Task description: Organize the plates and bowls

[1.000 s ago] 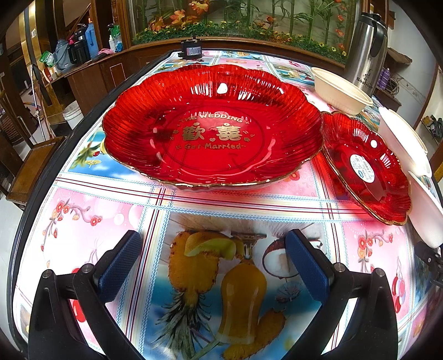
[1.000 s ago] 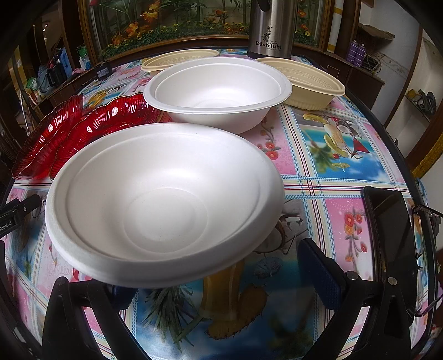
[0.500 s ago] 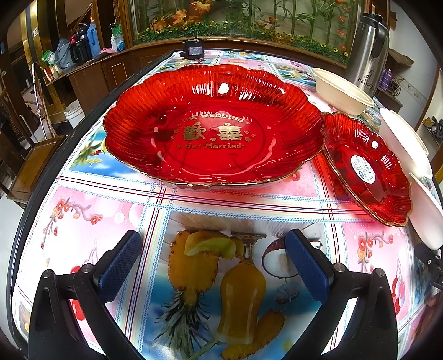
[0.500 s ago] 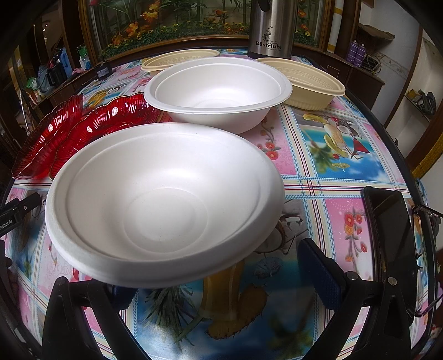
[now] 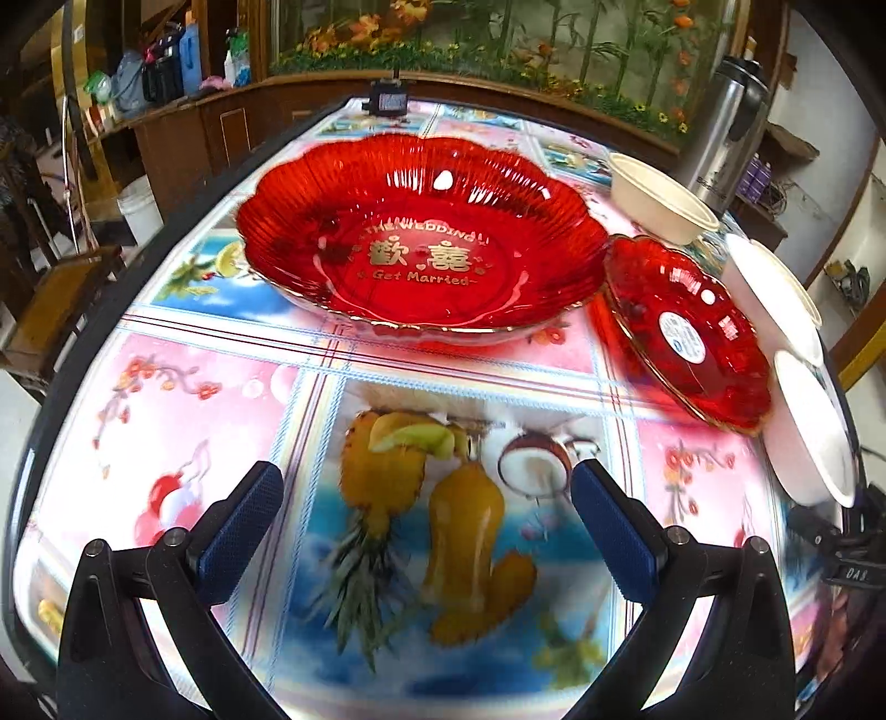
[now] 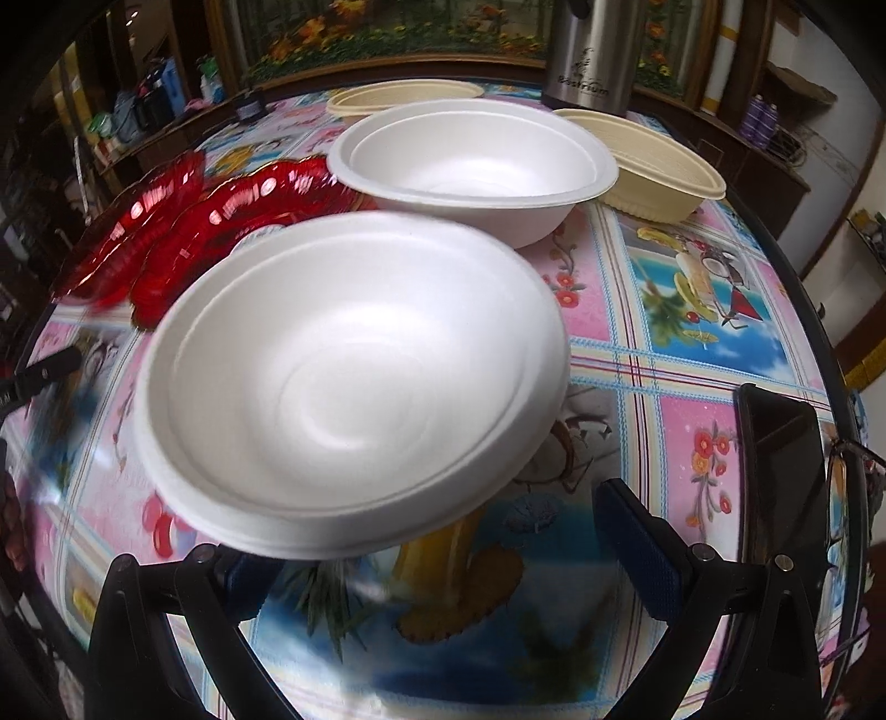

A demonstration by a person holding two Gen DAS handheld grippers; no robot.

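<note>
In the left wrist view a large red scalloped plate [image 5: 426,238] with gold lettering lies on the table. A smaller red plate [image 5: 686,332] sits to its right. My left gripper [image 5: 426,498] is open above the tablecloth, well short of both plates. In the right wrist view a white foam bowl [image 6: 354,376] stands just ahead of my open right gripper [image 6: 437,548]. The bowl's near rim hides the tip of the left finger. A second white bowl [image 6: 470,160] stands behind it. Two cream bowls [image 6: 659,160] [image 6: 398,97] are farther back.
A steel thermos [image 6: 598,50] stands at the far edge. A black phone [image 6: 786,476] and glasses [image 6: 853,498] lie near the right edge. The small red plate [image 6: 243,221] lies left of the white bowls. The table's dark rim [image 5: 183,232] curves along the left.
My left gripper has drawn back a little, so the red plates look smaller. My right gripper has swung slightly left, so the bowls sit further right in view. Both stay open.
</note>
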